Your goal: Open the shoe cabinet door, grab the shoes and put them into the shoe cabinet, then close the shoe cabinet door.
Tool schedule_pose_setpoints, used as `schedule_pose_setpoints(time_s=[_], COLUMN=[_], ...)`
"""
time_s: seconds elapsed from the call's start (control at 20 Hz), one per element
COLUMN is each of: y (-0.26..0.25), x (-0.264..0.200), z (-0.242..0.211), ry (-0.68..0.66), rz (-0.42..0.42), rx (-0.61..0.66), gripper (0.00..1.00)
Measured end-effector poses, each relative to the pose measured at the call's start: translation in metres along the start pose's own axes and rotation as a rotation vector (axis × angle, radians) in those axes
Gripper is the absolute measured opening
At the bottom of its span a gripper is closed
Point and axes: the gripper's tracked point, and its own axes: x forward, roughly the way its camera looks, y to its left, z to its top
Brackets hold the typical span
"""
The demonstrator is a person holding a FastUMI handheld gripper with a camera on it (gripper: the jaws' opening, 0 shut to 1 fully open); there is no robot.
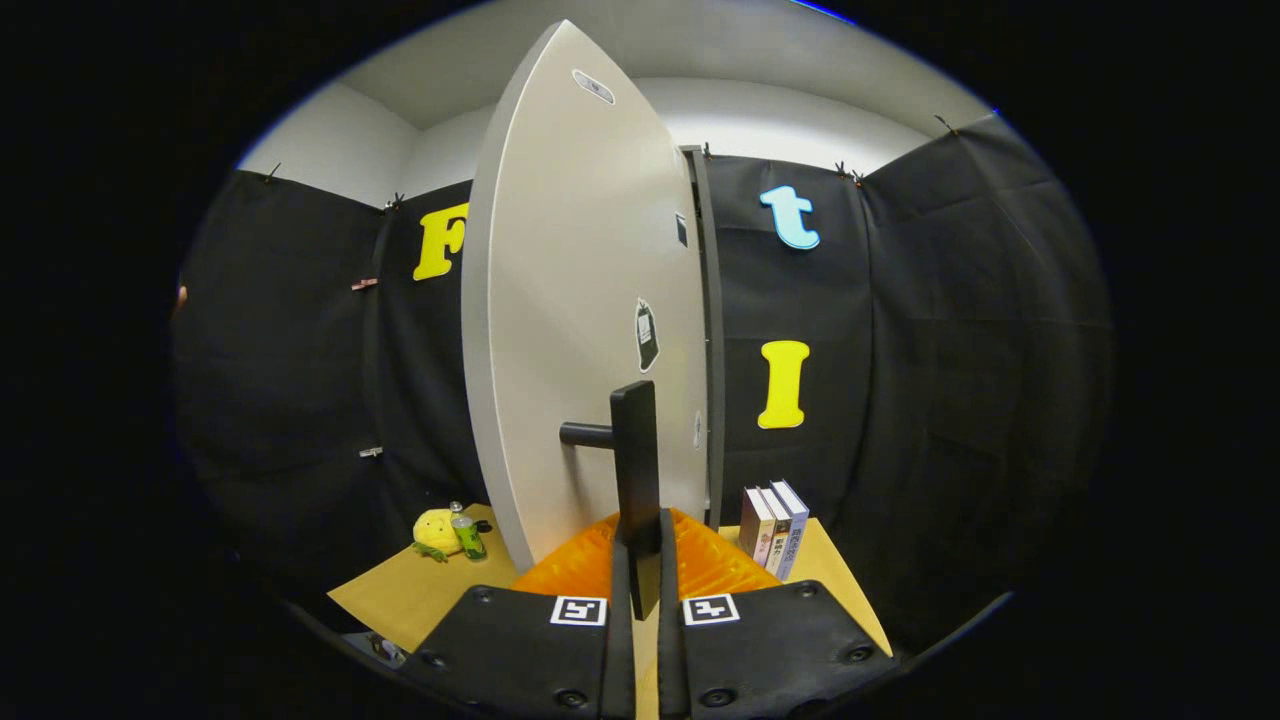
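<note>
claw (640, 575) clamped on door handle (634, 470), cabinet interior hidden

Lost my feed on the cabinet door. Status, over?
Fingers shut on door handle. Door ajar, swung toward gripper. Books right, plush toy and can left, all apart from door.
</note>
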Motion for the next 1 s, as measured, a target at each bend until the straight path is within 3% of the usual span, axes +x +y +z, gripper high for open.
schedule_pose_setpoints(time_s=[0.35,0.5,0.7,0.95,1.0], y=[-0.056,-0.059,-0.064,-0.075,-0.072], x=[-0.007,-0.016,-0.032,-0.071,-0.08], z=[0.005,0.004,0.005,0.039,0.053], ry=[0.001,0.011,0.007,-0.091,-0.118], rz=[-0.07,-0.037,-0.023,-0.141,-0.143], rx=[0.034,0.1,0.097,0.059,0.075], gripper=[0.1,0.07,0.12,0.12,0.23])
